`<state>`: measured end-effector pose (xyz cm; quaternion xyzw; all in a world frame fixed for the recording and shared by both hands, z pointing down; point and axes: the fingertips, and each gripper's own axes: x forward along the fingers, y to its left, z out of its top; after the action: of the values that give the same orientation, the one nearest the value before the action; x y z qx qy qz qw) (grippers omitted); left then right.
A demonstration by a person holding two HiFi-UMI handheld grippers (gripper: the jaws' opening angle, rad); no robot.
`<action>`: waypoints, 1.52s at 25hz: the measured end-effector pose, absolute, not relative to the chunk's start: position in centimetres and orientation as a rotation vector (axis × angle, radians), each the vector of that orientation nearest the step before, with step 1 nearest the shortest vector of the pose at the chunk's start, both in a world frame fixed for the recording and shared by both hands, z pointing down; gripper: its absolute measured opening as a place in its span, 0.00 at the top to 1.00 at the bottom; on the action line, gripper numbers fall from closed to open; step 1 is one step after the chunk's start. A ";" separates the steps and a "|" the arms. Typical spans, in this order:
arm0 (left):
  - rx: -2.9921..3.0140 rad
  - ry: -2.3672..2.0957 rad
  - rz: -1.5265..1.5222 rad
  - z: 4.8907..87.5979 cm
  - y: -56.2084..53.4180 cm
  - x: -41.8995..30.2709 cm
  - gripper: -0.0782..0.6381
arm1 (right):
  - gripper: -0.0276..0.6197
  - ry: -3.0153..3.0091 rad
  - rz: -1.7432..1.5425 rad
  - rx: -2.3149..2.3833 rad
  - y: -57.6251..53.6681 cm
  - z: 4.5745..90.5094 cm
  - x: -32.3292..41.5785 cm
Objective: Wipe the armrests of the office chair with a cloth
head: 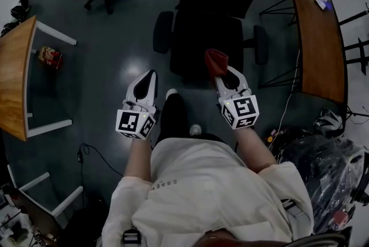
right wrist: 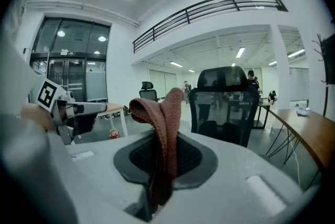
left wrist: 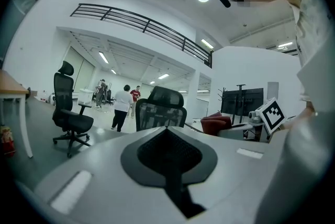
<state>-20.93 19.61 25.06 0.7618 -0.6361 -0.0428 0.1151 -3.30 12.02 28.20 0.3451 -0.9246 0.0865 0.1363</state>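
Right gripper (head: 223, 75): jaws pinch a folded reddish cloth (right wrist: 163, 123), which stands up out of them. Left gripper (head: 150, 75): jaws pressed together, nothing between. We note both at mid-frame in the head view, below the black office chair (head: 207, 38). Its armrests (head: 163, 32) flank the seat. The cloth seems to overlap the seat's front edge; the frame is too dark to confirm contact.

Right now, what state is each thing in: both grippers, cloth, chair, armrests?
left gripper: shut, empty.
right gripper: shut on the cloth.
cloth: bunched, pinched between the right jaws, sticking out past the tips.
office chair: upright, ahead of both grippers.
armrests: neither touched by the cloth.
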 end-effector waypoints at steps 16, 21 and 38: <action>2.189 -1.650 0.017 36.9 5.0 -33.6 0.88 | 0.89 -2.394 0.219 0.771 -3.0 42.4 -23.6; 2.169 -1.632 0.078 40.9 2.3 -35.0 0.88 | 0.89 -2.319 0.116 0.708 -8.4 47.3 -27.9; 1.985 -1.544 0.052 49.2 4.4 -34.8 0.88 | 0.89 -2.233 0.030 0.562 -10.3 51.9 -32.0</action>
<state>-34.82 4.45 49.22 0.7508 -0.5841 0.0196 0.3078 -31.97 -10.34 51.92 0.2229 -0.8857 0.0117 0.4071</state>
